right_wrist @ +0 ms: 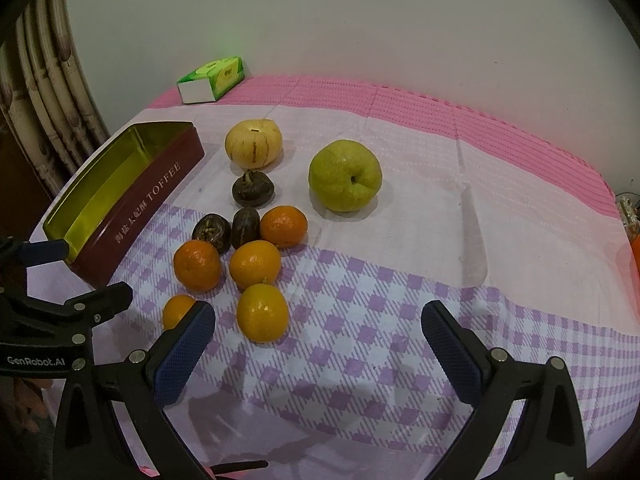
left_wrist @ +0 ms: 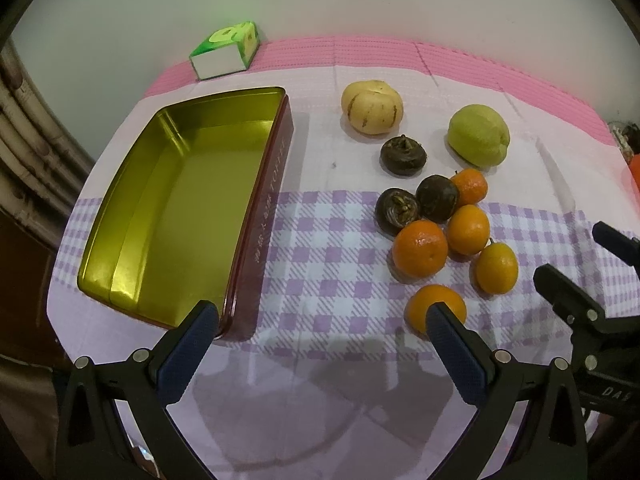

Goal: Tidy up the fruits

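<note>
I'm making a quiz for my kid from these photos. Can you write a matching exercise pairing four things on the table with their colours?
Things:
1. toffee tin
2. tissue box
3. pear
4. striped melon

Colours:
A. pale cream with dark streaks
B. yellow-green
C. dark red outside, gold inside
D. bright green and white

Pairs: 1-C, 2-D, 3-B, 4-A

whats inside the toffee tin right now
Nothing shows inside the toffee tin: only its bare gold floor and walls. All the fruit sits outside on the tablecloth. The near corner is covered by the left gripper, whose jaws are open.
</note>
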Action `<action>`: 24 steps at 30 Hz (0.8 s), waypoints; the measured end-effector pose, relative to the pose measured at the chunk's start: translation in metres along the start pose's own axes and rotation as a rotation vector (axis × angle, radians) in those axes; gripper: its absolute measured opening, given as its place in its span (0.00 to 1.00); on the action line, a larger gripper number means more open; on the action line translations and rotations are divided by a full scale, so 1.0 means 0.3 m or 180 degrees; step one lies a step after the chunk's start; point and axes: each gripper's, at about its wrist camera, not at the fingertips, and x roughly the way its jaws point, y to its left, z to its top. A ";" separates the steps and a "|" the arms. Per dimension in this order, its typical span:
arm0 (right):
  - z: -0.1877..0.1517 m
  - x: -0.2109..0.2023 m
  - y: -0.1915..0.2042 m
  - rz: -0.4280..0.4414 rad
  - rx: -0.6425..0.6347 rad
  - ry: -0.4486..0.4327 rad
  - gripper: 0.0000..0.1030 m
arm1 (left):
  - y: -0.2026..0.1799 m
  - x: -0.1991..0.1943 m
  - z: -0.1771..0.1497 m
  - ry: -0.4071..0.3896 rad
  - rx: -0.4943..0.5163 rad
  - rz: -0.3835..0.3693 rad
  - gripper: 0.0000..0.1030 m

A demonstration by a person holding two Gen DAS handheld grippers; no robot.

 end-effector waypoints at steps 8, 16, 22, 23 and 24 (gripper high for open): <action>0.006 -0.003 -0.014 0.0044 0.0042 -0.0025 0.99 | 0.006 -0.004 -0.002 -0.0037 -0.0007 0.0061 1.00; 0.003 -0.006 -0.011 0.0054 0.0047 -0.0033 0.99 | 0.022 -0.007 -0.003 -0.0048 -0.0070 0.0118 1.00; -0.003 -0.005 -0.004 0.0073 0.0041 -0.0031 0.99 | 0.023 -0.006 -0.002 -0.0038 -0.0076 0.0168 1.00; -0.004 -0.006 -0.002 0.0074 0.0036 -0.0032 0.99 | 0.023 -0.005 -0.001 -0.0031 -0.0076 0.0171 1.00; -0.005 -0.006 -0.004 0.0075 0.0033 -0.0033 0.99 | 0.025 -0.004 -0.001 -0.0026 -0.0082 0.0167 1.00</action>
